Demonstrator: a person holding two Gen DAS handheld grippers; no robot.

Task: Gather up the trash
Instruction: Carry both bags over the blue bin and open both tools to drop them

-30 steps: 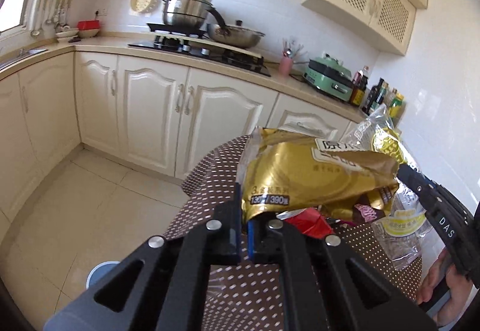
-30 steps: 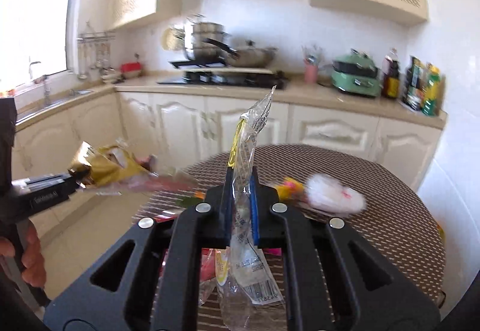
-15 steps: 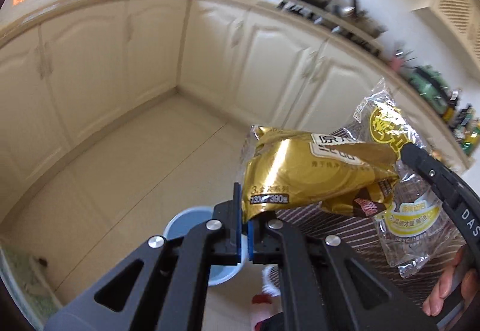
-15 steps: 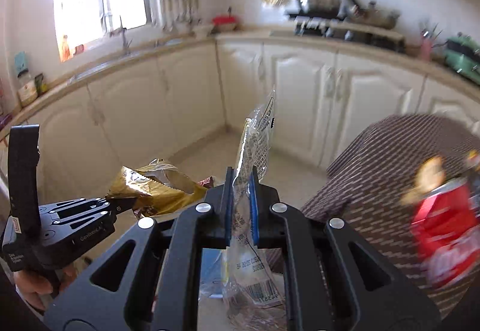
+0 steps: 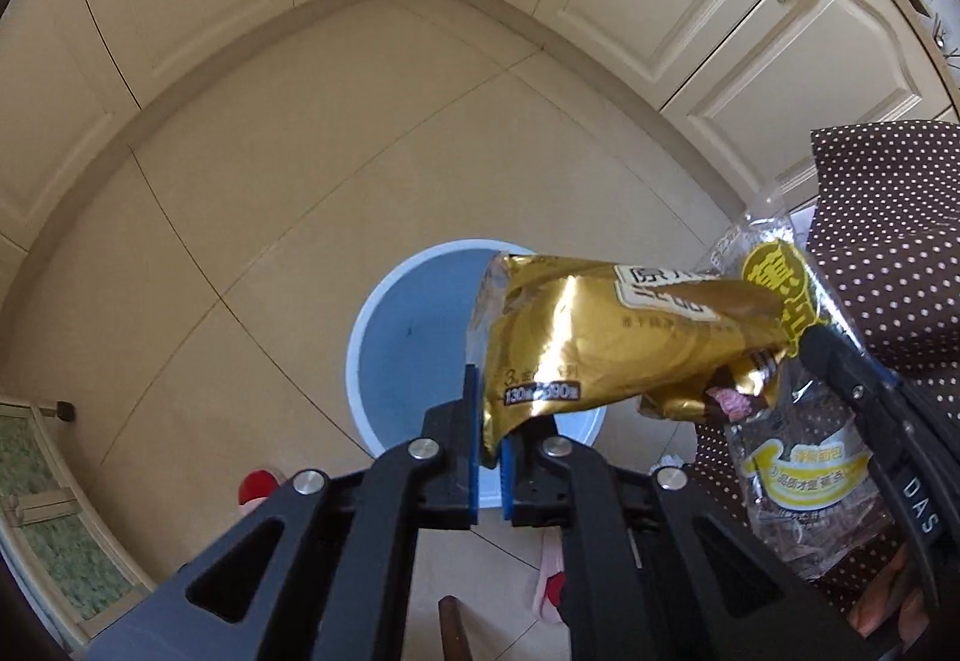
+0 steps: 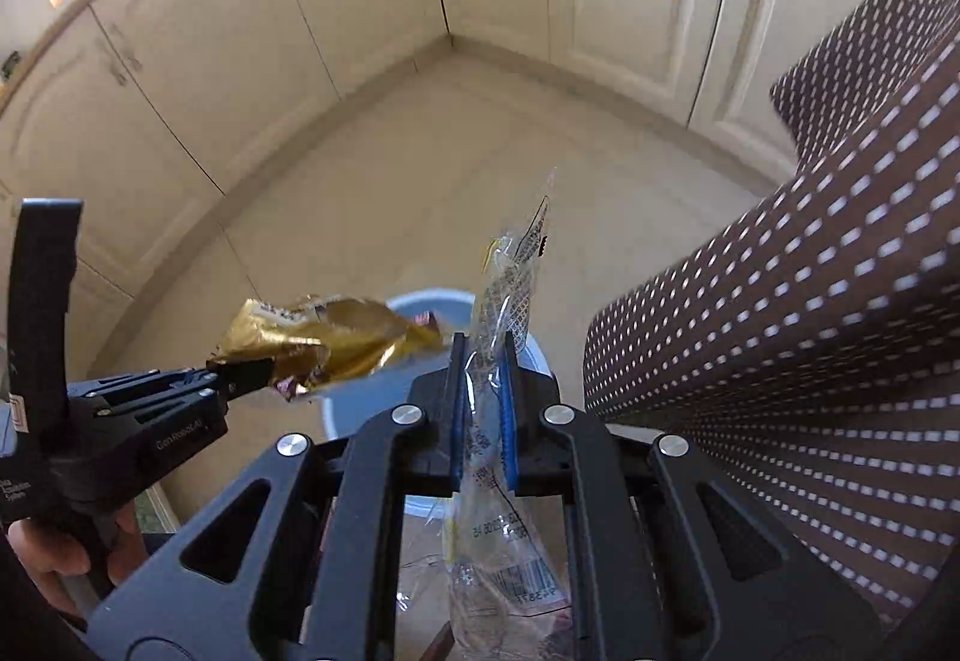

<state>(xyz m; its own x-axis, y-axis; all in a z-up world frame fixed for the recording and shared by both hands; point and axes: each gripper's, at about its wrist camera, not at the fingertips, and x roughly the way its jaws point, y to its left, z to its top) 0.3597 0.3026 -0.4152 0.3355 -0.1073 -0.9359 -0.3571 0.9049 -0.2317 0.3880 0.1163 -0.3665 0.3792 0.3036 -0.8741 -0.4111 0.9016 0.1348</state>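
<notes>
My left gripper [image 5: 491, 409] is shut on a gold foil snack bag [image 5: 612, 337] and holds it over a light blue trash bin [image 5: 414, 349] on the floor. My right gripper [image 6: 483, 373] is shut on a clear plastic wrapper [image 6: 510, 289] with yellow print. It holds the wrapper upright just beside the gold bag [image 6: 324, 340], above the bin [image 6: 360, 403]. In the left wrist view the right gripper [image 5: 870, 415] and its clear wrapper [image 5: 804, 469] sit at the right, near the bin's edge. The left gripper shows in the right wrist view [image 6: 240, 379].
A table with a brown dotted cloth [image 6: 810, 361] stands close on the right. Cream kitchen cabinets [image 5: 660, 1] wrap around the tiled floor [image 5: 270, 181]. A red and white object [image 5: 258, 487] lies on the floor near the bin. A green mat [image 5: 36, 481] lies at far left.
Both grippers swung away from the table and tipped down toward the floor, carrying their bags. The blue bin came into full view beneath them. Both stay shut.
</notes>
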